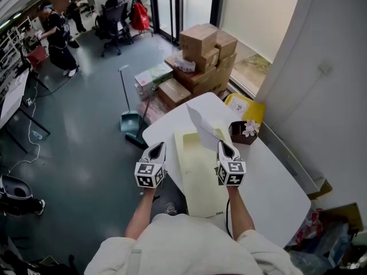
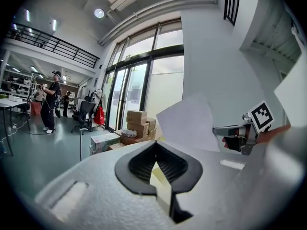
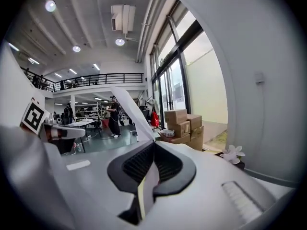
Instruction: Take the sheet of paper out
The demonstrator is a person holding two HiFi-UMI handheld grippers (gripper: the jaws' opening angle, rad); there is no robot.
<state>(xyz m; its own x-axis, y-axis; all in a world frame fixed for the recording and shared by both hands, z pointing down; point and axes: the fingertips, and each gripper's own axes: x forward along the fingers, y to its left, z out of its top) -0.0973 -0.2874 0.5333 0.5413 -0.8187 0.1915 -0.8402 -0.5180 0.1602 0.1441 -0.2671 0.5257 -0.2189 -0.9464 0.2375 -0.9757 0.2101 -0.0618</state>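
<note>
A white sheet of paper (image 1: 203, 128) stands up above the pale yellow folder (image 1: 200, 176) on the white table (image 1: 269, 182). My right gripper (image 1: 225, 148) is shut on the sheet's lower edge. In the right gripper view the sheet (image 3: 132, 111) rises from between the jaws of that gripper (image 3: 148, 176). My left gripper (image 1: 156, 149) hovers at the folder's left side, shut, with a pale yellow strip of the folder pinched between the jaws (image 2: 156, 178). The left gripper view shows the sheet (image 2: 187, 123) and the right gripper (image 2: 240, 138) off to the right.
A dark pot with a white flower (image 1: 243, 132) stands at the table's far right. Stacked cardboard boxes (image 1: 200, 56), a yellow bag (image 1: 246, 105) and a dustpan with broom (image 1: 131, 119) lie beyond the table. People (image 1: 57, 36) stand far off left. A white wall (image 1: 321, 67) runs along the right.
</note>
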